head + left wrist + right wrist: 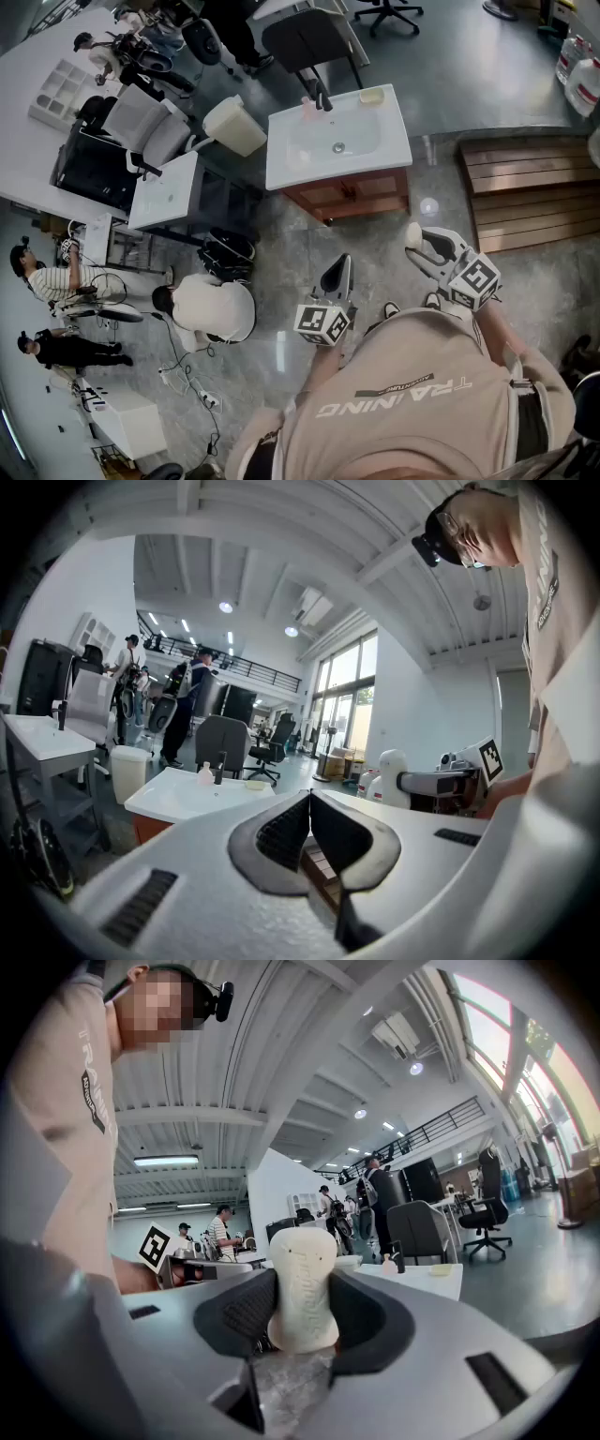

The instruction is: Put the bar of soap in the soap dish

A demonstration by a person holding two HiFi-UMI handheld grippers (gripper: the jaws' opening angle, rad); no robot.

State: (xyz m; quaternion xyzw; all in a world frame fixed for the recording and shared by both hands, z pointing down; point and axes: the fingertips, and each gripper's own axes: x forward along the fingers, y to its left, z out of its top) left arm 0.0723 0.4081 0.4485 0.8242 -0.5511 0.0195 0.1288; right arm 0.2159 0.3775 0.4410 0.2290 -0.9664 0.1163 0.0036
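Gripping the bar of soap (303,1283) upright between its pads, my right claw (305,1321) is holding it out in the air, well apart from the sink (286,159). The soap dish (372,95) is sitting on the sink's far right corner. My left claw (309,808) is hovering alongside, jaws pressed together on nothing.

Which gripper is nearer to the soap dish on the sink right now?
Right. The right gripper, holding the bar of soap, is short of the soap dish; the left gripper is farther back, leftward.
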